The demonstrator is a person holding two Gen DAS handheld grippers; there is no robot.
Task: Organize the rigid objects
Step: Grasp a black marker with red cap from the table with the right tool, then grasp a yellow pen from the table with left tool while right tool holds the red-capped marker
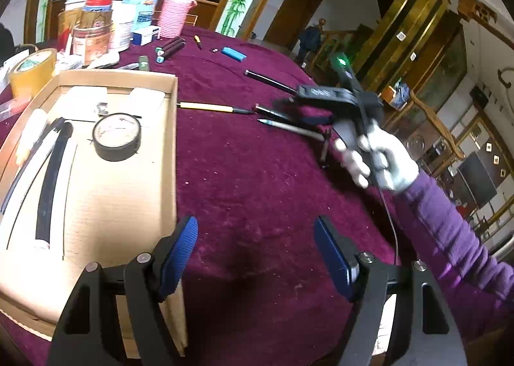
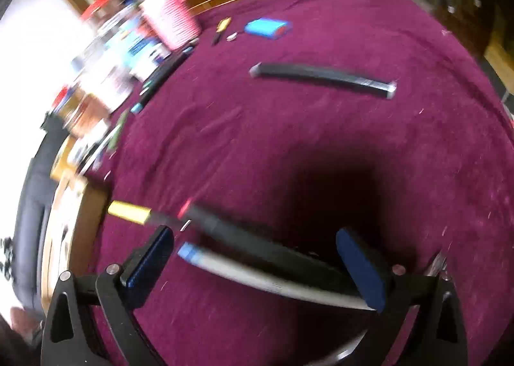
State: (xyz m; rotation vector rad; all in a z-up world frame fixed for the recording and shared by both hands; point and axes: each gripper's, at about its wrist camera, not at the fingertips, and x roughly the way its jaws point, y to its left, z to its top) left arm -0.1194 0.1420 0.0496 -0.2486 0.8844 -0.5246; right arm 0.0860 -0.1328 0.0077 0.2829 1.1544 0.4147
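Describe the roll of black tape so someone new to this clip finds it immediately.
Start at the shallow cardboard tray on the left of the maroon tablecloth. The black tape roll lies flat inside it, towards the far end. It is the only round, ring-shaped thing there; the black strip beside it is long and slightly curved.

We found a cardboard tray (image 1: 96,192) at the left of the surface (image 1: 244,179), with a tape roll (image 1: 116,137) lying in it toward its far end. Behind the tray stood jars and bottles (image 1: 106,22); a second tape roll (image 1: 32,68) sat at their left. Right of the tray's far corner lay a pen (image 1: 212,106), pointing away from it, with two more pens (image 1: 289,123) just beyond its tip. Farther back lay a long bar (image 1: 268,80), and behind that a lighter (image 1: 234,53).
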